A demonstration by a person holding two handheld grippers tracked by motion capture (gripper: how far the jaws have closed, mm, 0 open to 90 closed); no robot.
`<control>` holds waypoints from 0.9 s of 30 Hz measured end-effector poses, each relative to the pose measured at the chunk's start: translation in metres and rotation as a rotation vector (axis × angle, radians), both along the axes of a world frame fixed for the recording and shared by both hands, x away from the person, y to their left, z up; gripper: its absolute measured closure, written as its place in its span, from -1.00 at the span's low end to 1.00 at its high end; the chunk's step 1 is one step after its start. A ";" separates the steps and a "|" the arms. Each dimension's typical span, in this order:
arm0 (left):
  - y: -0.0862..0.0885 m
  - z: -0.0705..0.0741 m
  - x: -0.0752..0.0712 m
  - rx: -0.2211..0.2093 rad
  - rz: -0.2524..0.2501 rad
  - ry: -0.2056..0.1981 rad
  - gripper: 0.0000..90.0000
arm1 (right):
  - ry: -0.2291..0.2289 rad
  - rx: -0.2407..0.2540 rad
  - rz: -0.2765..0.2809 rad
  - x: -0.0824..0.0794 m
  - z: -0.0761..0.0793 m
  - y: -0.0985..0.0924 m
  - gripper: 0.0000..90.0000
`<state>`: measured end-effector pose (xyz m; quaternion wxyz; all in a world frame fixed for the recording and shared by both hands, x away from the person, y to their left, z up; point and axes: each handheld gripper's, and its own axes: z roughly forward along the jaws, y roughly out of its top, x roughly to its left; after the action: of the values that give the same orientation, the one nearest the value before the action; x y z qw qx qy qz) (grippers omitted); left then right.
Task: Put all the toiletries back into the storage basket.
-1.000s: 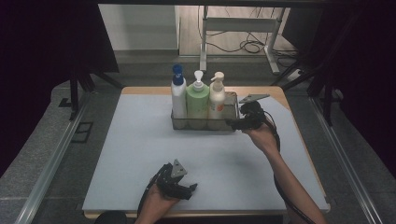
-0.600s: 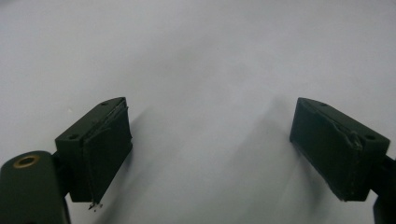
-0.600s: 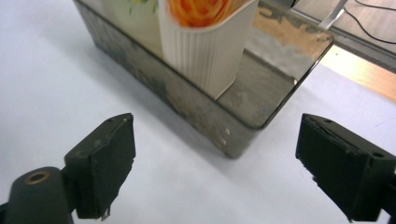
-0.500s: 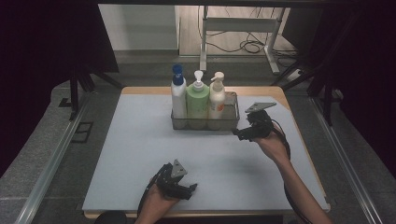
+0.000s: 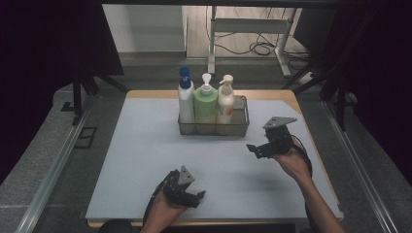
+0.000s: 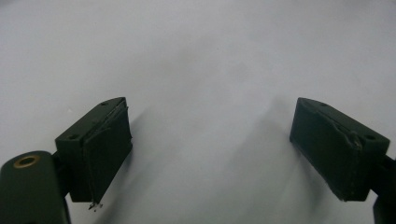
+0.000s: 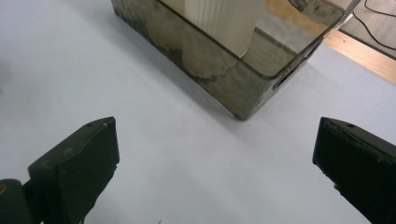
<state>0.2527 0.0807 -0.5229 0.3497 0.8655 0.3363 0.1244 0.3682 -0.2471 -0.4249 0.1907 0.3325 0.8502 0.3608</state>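
Observation:
A shiny metal basket (image 5: 214, 130) stands at the back middle of the pale mat (image 5: 141, 160). In it stand a white bottle with a blue cap (image 5: 185, 99), a green pump bottle (image 5: 205, 104) and a cream pump bottle (image 5: 225, 104). My right gripper (image 5: 256, 149) hovers in front of the basket's right end, clear of it. Its jaws have just been opening and stand wide with nothing between them. In the right gripper view, my right gripper (image 7: 217, 130) faces the basket's corner (image 7: 224, 79) and the cream bottle (image 7: 224, 18). My left gripper (image 5: 197, 199) rests open near the front edge, and the left gripper view has my left gripper (image 6: 210, 116) over bare mat.
The mat lies on a wooden table (image 5: 286, 94) whose edge shows at the back right. Metal rails (image 5: 58, 165) run along both sides of the table. A desk frame (image 5: 252, 29) and cables lie on the floor beyond.
My right gripper has drawn back from the basket's right end toward the person, and its jaws stand wider. The left gripper has stayed where it was.

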 end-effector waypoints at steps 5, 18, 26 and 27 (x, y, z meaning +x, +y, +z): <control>0.000 0.000 0.000 0.001 0.000 -0.001 -0.72 | 0.005 0.004 0.009 -0.011 -0.003 -0.007 -1.00; 0.000 0.000 0.000 0.001 0.000 -0.001 -0.72 | -0.006 0.018 0.018 -0.041 -0.019 -0.028 -1.00; 0.000 0.000 0.000 -0.003 0.003 -0.002 -0.72 | -0.003 0.014 -0.008 -0.057 -0.037 -0.041 -1.00; 0.000 0.000 0.000 -0.003 0.003 -0.002 -0.72 | 0.000 0.014 -0.011 -0.059 -0.039 -0.042 -1.00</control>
<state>0.2523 0.0803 -0.5231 0.3510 0.8644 0.3375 0.1253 0.3092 -0.2891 -0.4643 0.1904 0.3384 0.8458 0.3658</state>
